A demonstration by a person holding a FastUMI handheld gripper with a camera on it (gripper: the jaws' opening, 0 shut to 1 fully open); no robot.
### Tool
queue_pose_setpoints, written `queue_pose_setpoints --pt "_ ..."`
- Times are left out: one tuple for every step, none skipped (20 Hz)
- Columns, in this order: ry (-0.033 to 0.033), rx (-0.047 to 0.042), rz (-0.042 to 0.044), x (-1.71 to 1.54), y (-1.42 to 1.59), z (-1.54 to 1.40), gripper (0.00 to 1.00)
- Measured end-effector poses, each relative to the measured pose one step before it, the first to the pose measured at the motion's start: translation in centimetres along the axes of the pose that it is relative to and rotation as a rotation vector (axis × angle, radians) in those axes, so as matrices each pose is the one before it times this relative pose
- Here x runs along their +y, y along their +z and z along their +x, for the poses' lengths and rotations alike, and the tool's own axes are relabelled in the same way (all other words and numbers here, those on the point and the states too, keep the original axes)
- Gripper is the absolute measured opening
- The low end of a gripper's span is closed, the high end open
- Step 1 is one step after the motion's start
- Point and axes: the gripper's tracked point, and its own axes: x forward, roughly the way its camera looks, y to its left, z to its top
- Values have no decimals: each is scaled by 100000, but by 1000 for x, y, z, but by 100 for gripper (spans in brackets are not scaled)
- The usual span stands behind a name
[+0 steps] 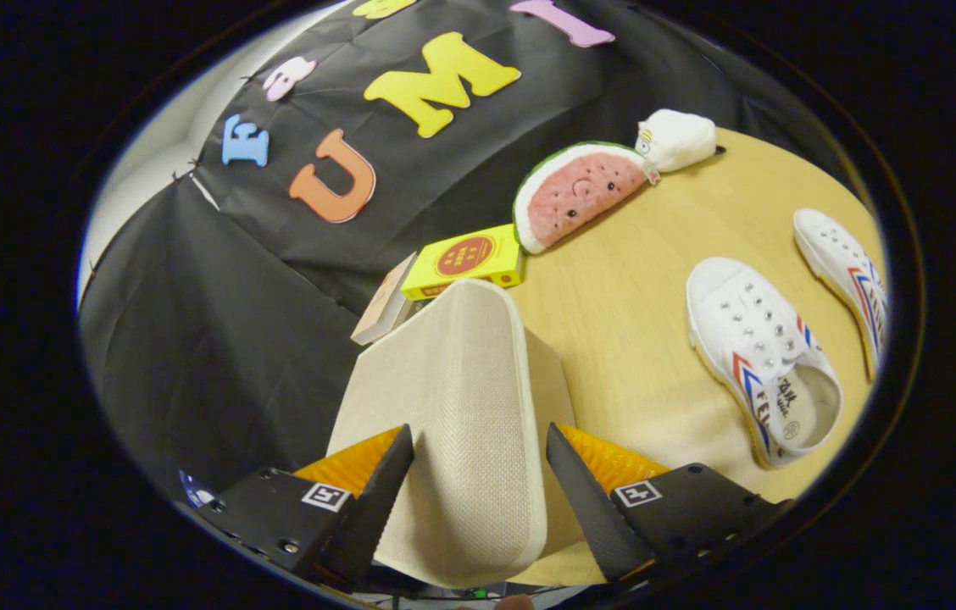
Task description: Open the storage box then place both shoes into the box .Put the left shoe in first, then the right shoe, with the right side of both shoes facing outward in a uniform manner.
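The beige fabric lid (461,381) of the storage box stands raised and tilted between my fingers, and my gripper (480,436) is shut on its thick front rim. A strip of the box's side wall (550,373) shows just to the right of the lid. What is inside the box is hidden by the lid. Two white canvas shoes with red and blue stripes lie on the wooden table to the right of the box: the nearer shoe (762,356) has its opening toward me, and the farther shoe (847,271) lies on its side beyond it.
A yellow carton (465,258) and a tan flat box (383,301) sit just behind the storage box by the cloth wall. Farther back lie a watermelon-slice plush (575,195) and a white plush (677,140). Bare tabletop (639,322) separates box and shoes.
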Motion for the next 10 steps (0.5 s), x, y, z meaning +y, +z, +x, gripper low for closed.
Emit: queue_pose_setpoints --pt "463 696 863 210 -129 -50 96" --pt "-1274 -829 -221 25 281 -38 86" --pt "-1053 181 -639 -20 194 -298 87" --pt "-709 474 -225 -85 100 -76 82" --pt "-134 861 1700 156 40 -295 82" --pt "-258 846 872 -159 196 -228 73" --pt "-1114 -223 655 -161 213 -548 72" --pt "-1458 -1463 -930 -360 574 -433 64" --pt "-2058 -1911 -1446 -272 230 -390 55" --pt "-1141 -2833 -1177 140 1130 -830 39"
